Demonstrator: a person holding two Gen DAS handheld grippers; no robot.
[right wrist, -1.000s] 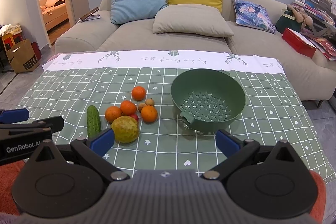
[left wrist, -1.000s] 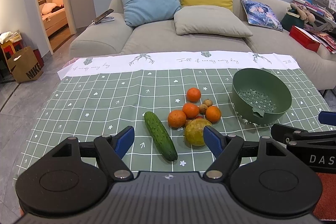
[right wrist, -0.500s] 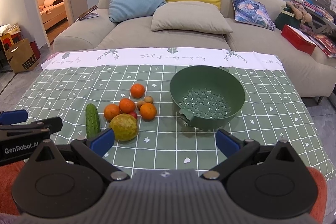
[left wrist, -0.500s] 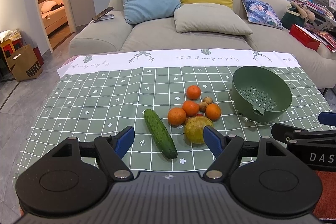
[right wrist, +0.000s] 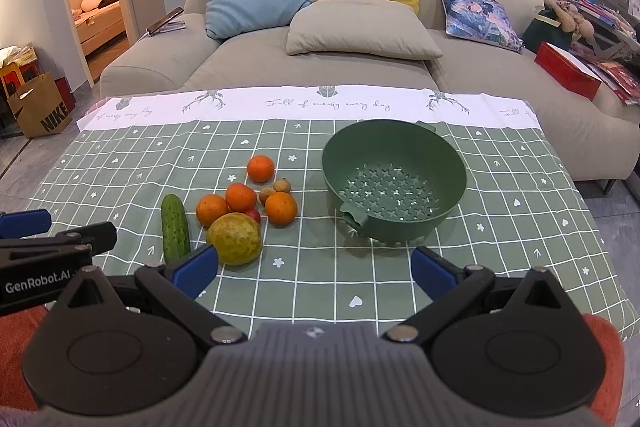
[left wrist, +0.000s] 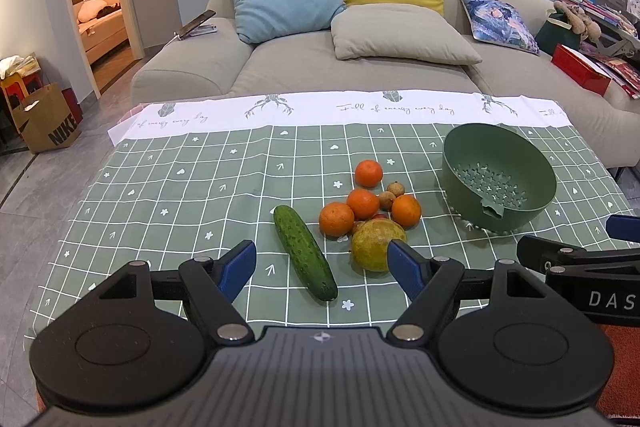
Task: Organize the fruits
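Green colander (right wrist: 394,183) empty | fruits (right wrist: 240,205) beside | both grippers spread

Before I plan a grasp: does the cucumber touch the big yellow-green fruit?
Apart. The left wrist view shows green cloth between the cucumber and the yellow-green fruit.

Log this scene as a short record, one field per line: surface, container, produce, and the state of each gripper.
surface: table under a green checked tablecloth
container: green colander, nothing in it, to the right of the produce
produce: four oranges, a large yellow-green fruit, a cucumber, two small brown fruits, something small and red mostly hidden
left gripper: open, holding nothing
right gripper: open, holding nothing
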